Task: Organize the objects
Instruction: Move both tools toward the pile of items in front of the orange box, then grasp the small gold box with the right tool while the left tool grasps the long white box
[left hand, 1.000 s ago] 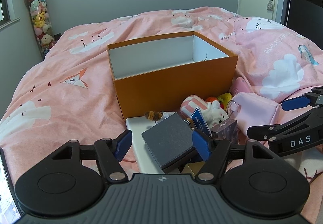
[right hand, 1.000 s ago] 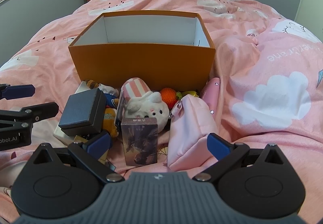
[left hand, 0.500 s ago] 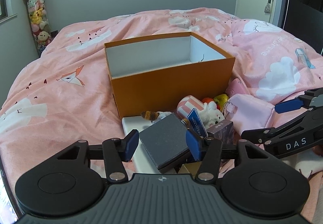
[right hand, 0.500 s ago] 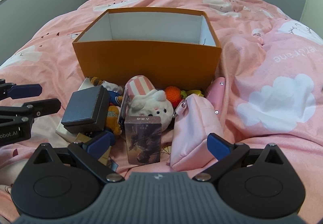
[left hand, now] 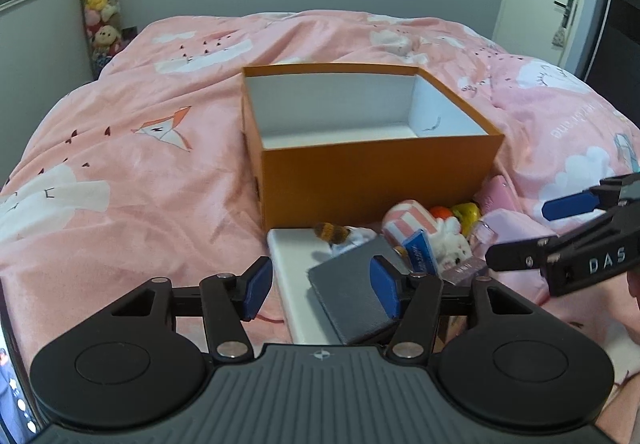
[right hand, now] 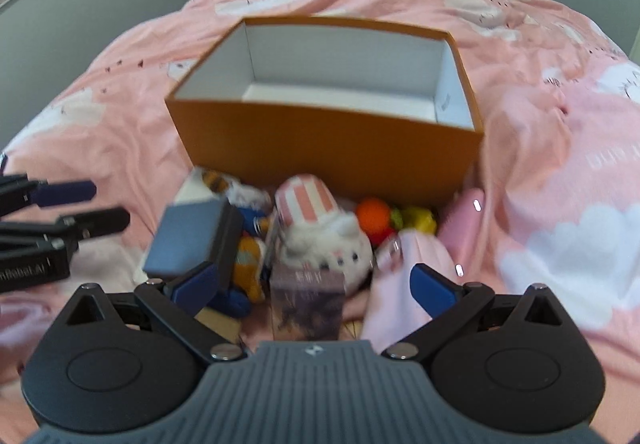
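A: Comparing the left wrist view with a second ago: the left gripper (left hand: pixel 322 290) has narrowed, then begun opening slightly. Its right pad overlaps the dark grey flat square case (left hand: pixel 352 300); the left pad stands clear over the white slab (left hand: pixel 288 264). Nothing is pinched.

B: And the open orange cardboard box (left hand: pixel 372 172)?

A: Unchanged on the pink bed quilt (left hand: pixel 140 172), empty. No object is stowed yet.

B: Right wrist view?

A: Blurred. The right gripper (right hand: pixel 316 284) is spread wide over the purple-brown printed carton (right hand: pixel 306 304), holding nothing; it has drawn nearer the pile.
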Demonstrator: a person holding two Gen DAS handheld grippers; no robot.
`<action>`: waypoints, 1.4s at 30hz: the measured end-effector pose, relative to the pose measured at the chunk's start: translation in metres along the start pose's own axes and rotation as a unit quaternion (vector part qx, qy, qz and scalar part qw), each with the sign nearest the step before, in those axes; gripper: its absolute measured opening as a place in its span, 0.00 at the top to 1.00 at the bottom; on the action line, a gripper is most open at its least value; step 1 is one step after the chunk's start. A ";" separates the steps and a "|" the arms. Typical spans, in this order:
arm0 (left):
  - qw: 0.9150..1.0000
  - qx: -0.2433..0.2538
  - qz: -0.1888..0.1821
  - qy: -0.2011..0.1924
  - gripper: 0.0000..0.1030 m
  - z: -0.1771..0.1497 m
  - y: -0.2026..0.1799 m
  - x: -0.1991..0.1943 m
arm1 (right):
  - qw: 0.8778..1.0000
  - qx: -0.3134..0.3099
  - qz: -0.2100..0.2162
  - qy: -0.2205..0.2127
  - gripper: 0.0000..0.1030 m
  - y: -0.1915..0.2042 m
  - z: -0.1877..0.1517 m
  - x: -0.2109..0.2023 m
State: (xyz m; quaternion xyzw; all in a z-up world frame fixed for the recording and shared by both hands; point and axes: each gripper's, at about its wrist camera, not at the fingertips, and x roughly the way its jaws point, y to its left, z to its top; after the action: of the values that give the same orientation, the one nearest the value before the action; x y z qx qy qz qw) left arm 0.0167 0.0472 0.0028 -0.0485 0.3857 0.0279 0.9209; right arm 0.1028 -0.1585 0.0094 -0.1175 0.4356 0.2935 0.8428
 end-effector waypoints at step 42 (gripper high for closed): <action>0.980 -0.071 -0.056 0.178 0.37 -0.017 0.028 0.049 | 0.944 0.102 0.201 0.240 0.34 0.016 -0.004 0.111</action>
State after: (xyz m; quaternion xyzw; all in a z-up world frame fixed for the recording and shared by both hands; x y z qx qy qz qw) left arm 0.0361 0.0742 -0.0460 -0.1395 0.5369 -0.0050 0.8320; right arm 0.1405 -0.1034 -0.0814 -0.0076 0.6675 0.3740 0.6438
